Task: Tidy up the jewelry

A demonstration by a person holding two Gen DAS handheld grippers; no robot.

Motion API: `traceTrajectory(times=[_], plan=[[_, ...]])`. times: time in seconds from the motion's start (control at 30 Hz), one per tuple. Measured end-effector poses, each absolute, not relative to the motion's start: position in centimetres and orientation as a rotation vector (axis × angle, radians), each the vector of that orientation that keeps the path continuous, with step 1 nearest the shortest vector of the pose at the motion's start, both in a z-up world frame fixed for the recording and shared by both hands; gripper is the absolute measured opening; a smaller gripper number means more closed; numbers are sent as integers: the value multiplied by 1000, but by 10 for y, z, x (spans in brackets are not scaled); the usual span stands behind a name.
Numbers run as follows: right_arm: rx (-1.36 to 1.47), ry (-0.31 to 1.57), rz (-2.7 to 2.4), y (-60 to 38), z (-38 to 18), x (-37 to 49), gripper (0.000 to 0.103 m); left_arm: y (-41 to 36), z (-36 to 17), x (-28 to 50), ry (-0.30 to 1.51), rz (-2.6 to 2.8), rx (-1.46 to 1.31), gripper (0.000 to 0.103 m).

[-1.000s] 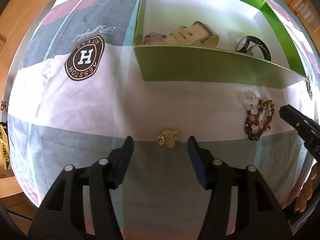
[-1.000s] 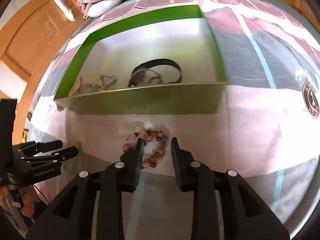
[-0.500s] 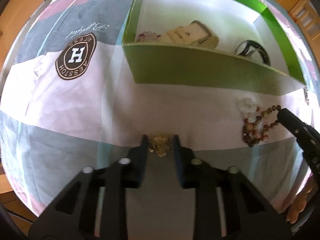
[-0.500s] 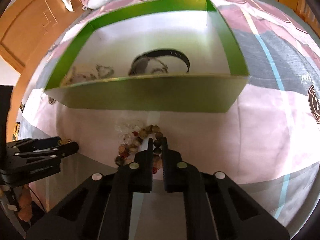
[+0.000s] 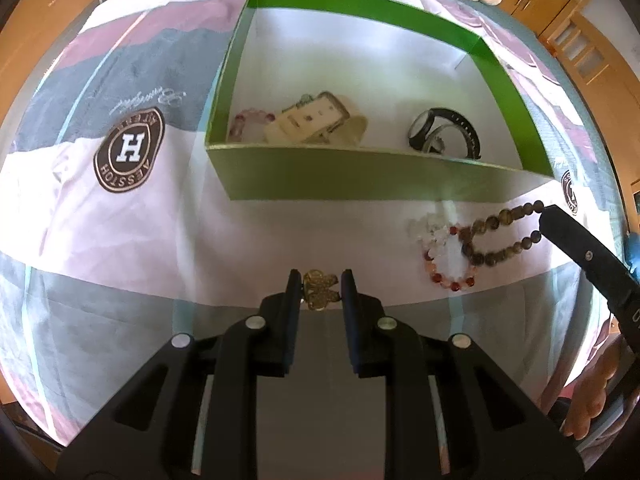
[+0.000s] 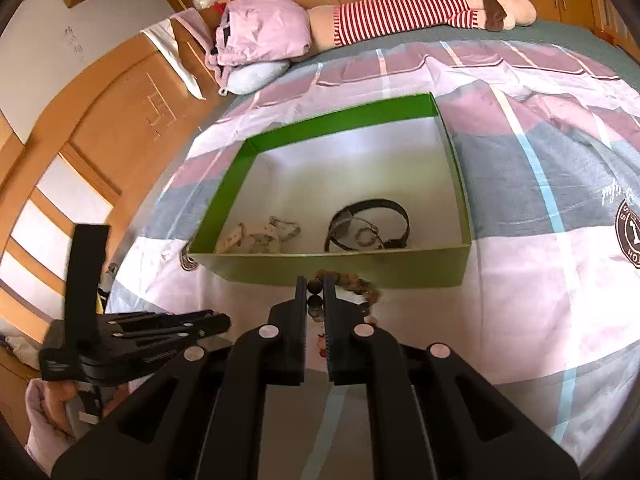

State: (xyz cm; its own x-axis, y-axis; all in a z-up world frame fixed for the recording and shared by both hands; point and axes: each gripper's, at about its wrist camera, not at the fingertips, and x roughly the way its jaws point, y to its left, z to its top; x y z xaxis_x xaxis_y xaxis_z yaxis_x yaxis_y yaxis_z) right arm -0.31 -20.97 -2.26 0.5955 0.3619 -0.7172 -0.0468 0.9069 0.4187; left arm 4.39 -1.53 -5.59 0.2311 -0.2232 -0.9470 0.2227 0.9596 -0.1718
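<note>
My left gripper (image 5: 320,280) is shut on a small gold brooch (image 5: 319,289), held just above the bedsheet in front of the green box (image 5: 360,184). My right gripper (image 6: 316,286) is shut on a brown beaded bracelet (image 6: 352,282) and has lifted it; in the left wrist view the brown bracelet (image 5: 496,236) hangs stretched from the right gripper's tip (image 5: 544,210). A red and clear bead bracelet (image 5: 440,256) lies on the sheet below it. The box holds a black watch (image 5: 444,134), a cream watch (image 5: 316,118) and a pink bracelet (image 5: 248,120).
The box (image 6: 400,270) sits on a bed with a pink, grey and white patterned sheet (image 5: 120,216). A striped plush toy (image 6: 420,12) and a pink bundle (image 6: 260,36) lie at the bed's far end. Wooden wardrobes (image 6: 132,120) stand at the left.
Both grippers closed, the left on the gold brooch, the right on the brown bracelet. Both have since risen, and the brown bracelet is pulled up off the sheet toward the box.
</note>
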Motion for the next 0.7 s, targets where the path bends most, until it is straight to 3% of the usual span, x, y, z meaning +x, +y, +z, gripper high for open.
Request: traceTrajectory(times=[0.7], plan=[[349, 950, 253, -200, -32, -3, 8, -20, -63, 48, 1322, -298, 23, 20]])
